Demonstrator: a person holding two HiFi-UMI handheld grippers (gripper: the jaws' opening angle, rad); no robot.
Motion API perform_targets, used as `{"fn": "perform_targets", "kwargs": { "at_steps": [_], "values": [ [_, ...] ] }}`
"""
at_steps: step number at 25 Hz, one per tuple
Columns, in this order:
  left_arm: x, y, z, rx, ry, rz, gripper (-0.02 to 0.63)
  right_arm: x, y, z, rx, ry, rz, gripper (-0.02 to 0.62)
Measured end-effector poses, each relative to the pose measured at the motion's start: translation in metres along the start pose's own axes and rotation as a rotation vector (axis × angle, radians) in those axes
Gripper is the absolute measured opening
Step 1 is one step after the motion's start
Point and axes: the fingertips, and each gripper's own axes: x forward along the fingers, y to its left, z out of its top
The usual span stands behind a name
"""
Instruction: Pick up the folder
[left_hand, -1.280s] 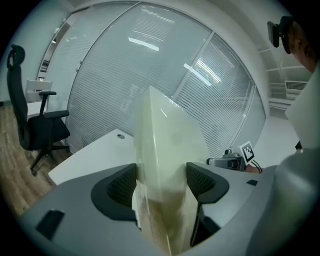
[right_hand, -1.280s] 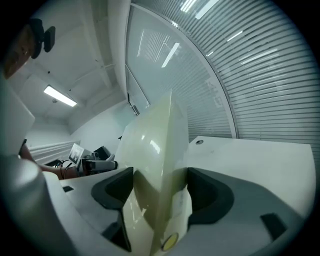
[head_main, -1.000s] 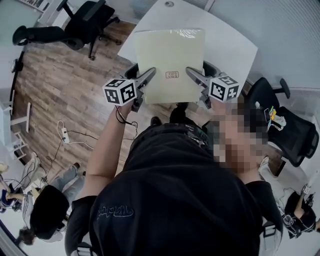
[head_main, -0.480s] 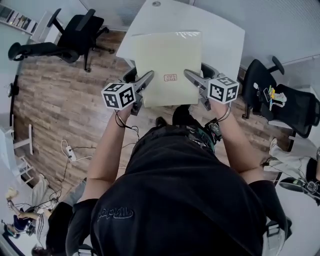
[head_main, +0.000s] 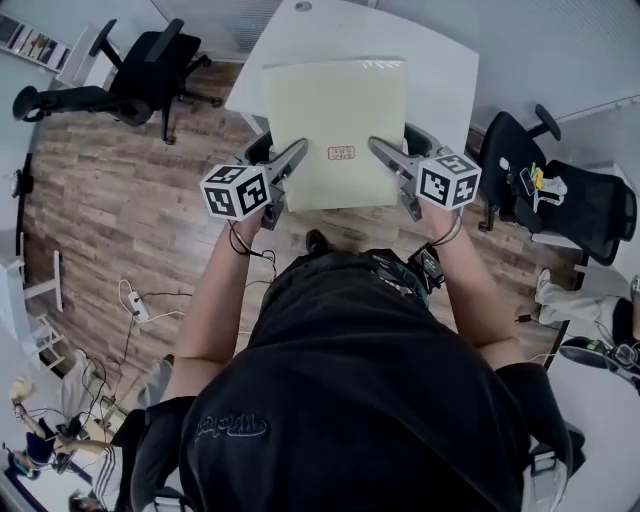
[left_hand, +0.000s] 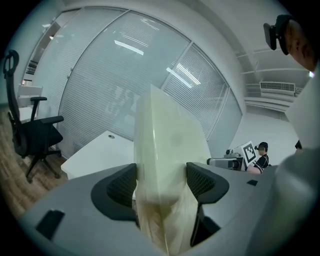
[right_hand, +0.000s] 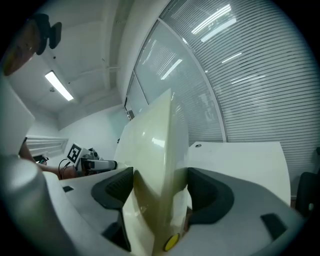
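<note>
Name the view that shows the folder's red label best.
The head view: the folder faces the camera there, red label near its lower edge. The gripper views show only the folder's edge between their jaws, no label.

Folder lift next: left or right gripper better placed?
Neither clearly: left gripper and right gripper are each shut on the near edge of the folder, one per side, so I'd lift with both.

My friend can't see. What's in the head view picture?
A person holds a pale yellow plastic folder over a white table, the left gripper and right gripper clamping its two sides. A black office chair stands on the wooden floor.
</note>
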Motion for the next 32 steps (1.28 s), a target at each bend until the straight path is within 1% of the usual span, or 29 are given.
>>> {"fn": "perform_targets", "kwargs": {
  "at_steps": [3, 6, 14, 19, 22, 25, 28, 30, 32],
  "values": [
    [-0.001, -0.016, -0.005, 0.004, -0.009, 0.010, 0.327, -0.016, -0.002, -0.001, -0.017, -0.014, 0.009, 0.333],
    [-0.002, -0.043, -0.021, 0.001, -0.018, 0.021, 0.327, -0.043, -0.004, -0.010, -0.032, -0.027, 0.019, 0.333],
    [-0.007, -0.119, -0.070, 0.014, -0.021, 0.043, 0.327, -0.123, -0.011, -0.049, -0.031, -0.028, 0.039, 0.333],
    [-0.011, -0.173, -0.110, 0.023, -0.026, 0.054, 0.327, -0.180, -0.014, -0.082, -0.028, -0.030, 0.047, 0.333],
    [-0.018, -0.198, -0.127, 0.027, -0.031, 0.061, 0.327, -0.206, -0.011, -0.096, -0.031, -0.030, 0.054, 0.333],
    [-0.032, -0.215, -0.144, 0.030, -0.043, 0.072, 0.327, -0.224, -0.001, -0.110, -0.043, -0.030, 0.064, 0.333],
    [-0.062, -0.224, -0.163, 0.034, -0.061, 0.078, 0.327, -0.238, 0.025, -0.128, -0.062, -0.032, 0.073, 0.333],
    [-0.079, -0.226, -0.166, 0.038, -0.071, 0.085, 0.327, -0.240, 0.041, -0.132, -0.070, -0.033, 0.082, 0.334],
    [-0.086, -0.228, -0.165, 0.035, -0.075, 0.096, 0.328, -0.241, 0.047, -0.131, -0.068, -0.030, 0.090, 0.333]
  ]
}}
